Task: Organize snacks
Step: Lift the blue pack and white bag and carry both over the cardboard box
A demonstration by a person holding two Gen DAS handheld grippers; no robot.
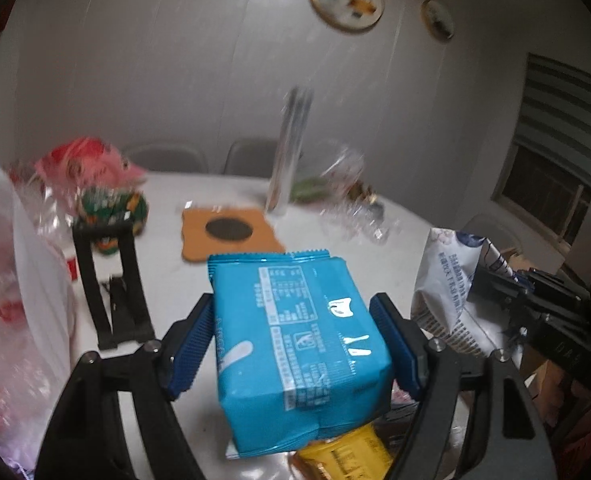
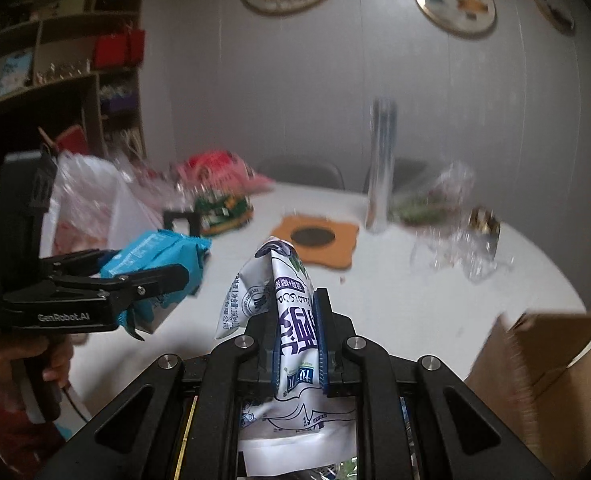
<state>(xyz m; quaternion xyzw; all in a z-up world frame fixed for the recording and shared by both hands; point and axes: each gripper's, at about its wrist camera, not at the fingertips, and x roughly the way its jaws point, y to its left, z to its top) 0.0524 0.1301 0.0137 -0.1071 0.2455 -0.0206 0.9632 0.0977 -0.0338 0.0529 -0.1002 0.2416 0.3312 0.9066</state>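
Blue snack packet (image 1: 295, 344) was clamped across its width in the left gripper (image 1: 295, 344), long axis pointing forward above the white table (image 1: 167, 280); white pouch (image 2: 291, 320) was pinched thin by the right gripper (image 2: 297, 344), nearest the cardboard box (image 2: 543, 376) at right.

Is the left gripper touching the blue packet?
Touching. The left wrist view shows the left gripper with both pads pressed against the sides of the blue packet.
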